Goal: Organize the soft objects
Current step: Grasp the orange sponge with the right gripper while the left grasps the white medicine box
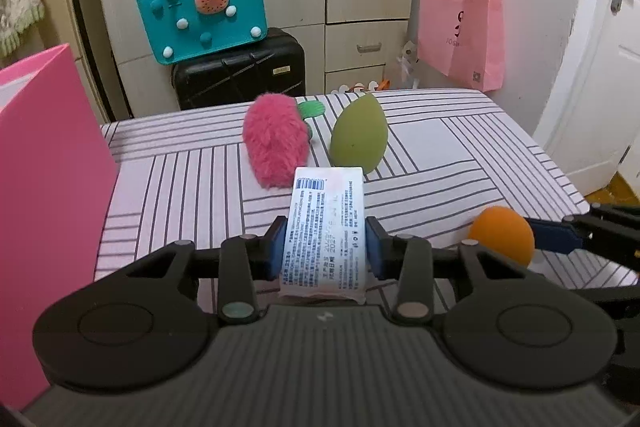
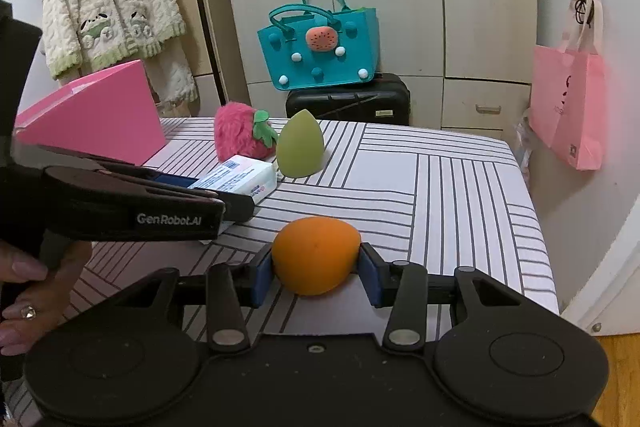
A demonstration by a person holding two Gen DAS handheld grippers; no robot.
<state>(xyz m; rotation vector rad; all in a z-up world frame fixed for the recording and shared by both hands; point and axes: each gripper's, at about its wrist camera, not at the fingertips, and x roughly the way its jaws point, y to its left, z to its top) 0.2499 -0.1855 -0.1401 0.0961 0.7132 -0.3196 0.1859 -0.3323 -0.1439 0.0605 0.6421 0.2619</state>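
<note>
Soft things lie on a tabletop [image 1: 460, 155] covered with a pale pink cloth crossed by dark stripes. The left gripper [image 1: 325, 247] has its jaws closed on a white, plastic-wrapped rectangular pack with a printed label [image 1: 325, 227]; the blue pads [image 1: 276, 247] press on both of its long sides, and the pack points away from the camera. In the right wrist view the same pack [image 2: 240, 175] sits low over the cloth, left of centre, with the left gripper reaching in from the left and a person's hand [image 2: 24, 299] around its handle.

The right gripper [image 2: 316, 269] has its jaws closed on an orange, egg-shaped foam sponge [image 2: 316, 255], one blue pad against each side, with the sponge down at the cloth near the near edge. From the left wrist view that sponge [image 1: 502, 235] is at the right, between the other gripper's fingers.

Farther off stand a fluffy pink strawberry plush with green felt leaves [image 1: 276, 143] and, just to its right, an upright green teardrop foam sponge [image 1: 359, 133]; the two are close, and whether they touch cannot be told. A bright pink open box [image 2: 100, 119] stands at the left side of the tabletop.

Beyond the far edge, a teal felt handbag with pompoms [image 1: 204, 15] rests on a black hard-shell suitcase [image 1: 240, 71] in front of beige cupboards. A pale pink paper bag [image 1: 460, 31] hangs on the right wall.
</note>
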